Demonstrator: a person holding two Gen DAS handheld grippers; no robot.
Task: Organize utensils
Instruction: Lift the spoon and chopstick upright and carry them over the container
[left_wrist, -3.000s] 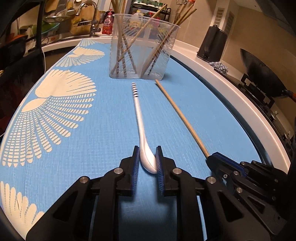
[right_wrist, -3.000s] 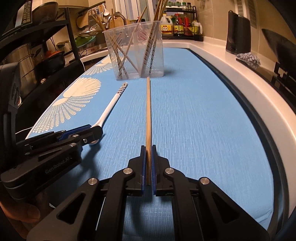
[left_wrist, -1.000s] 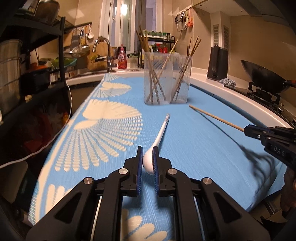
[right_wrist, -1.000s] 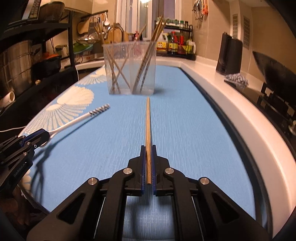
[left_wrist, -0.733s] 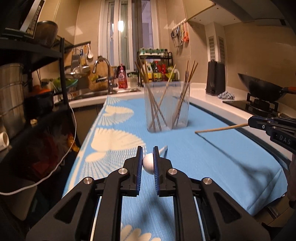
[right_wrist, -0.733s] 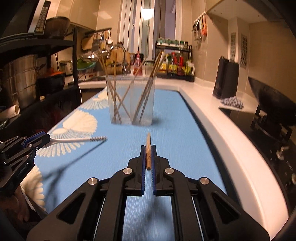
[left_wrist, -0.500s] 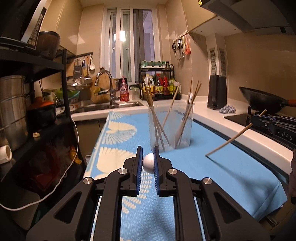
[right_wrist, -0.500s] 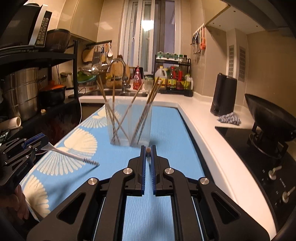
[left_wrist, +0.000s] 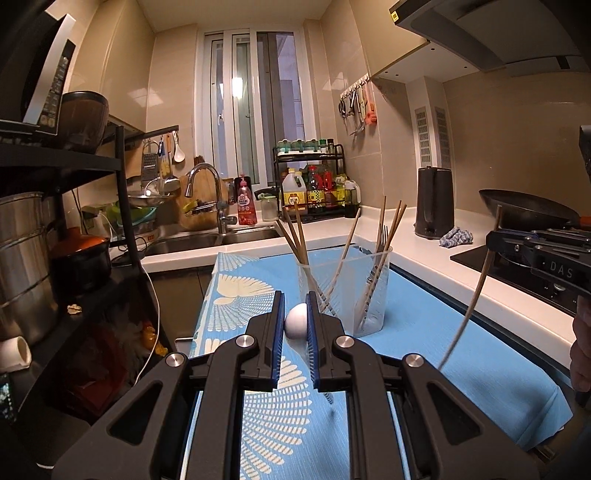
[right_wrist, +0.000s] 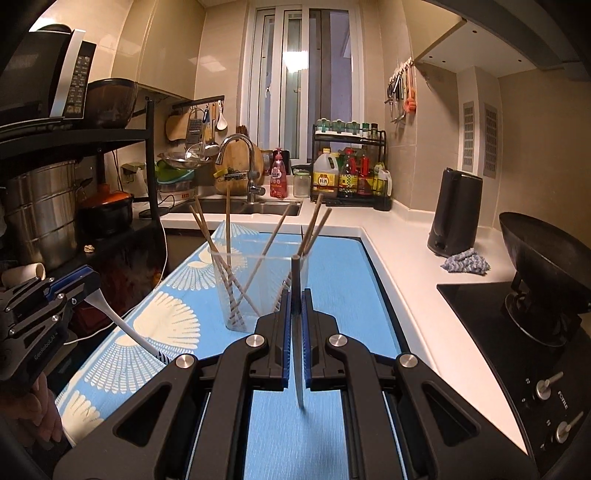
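Observation:
My left gripper is shut on the bowl of a white spoon and holds it in the air; the right wrist view shows the spoon's handle hanging down toward the mat. My right gripper is shut on a wooden chopstick, held nearly upright with its tip pointing down; it also shows in the left wrist view. A clear plastic holder with several chopsticks and a fork stands on the blue mat, ahead of both grippers and below them.
The sink and tap lie behind the mat. A black kettle, a cloth and a wok on the hob stand at the right. A black shelf rack with pots stands at the left.
Both grippers have lifted their utensils off the mat and risen. The spoon and chopstick have swung from lying flat to hanging tip-down above the mat.

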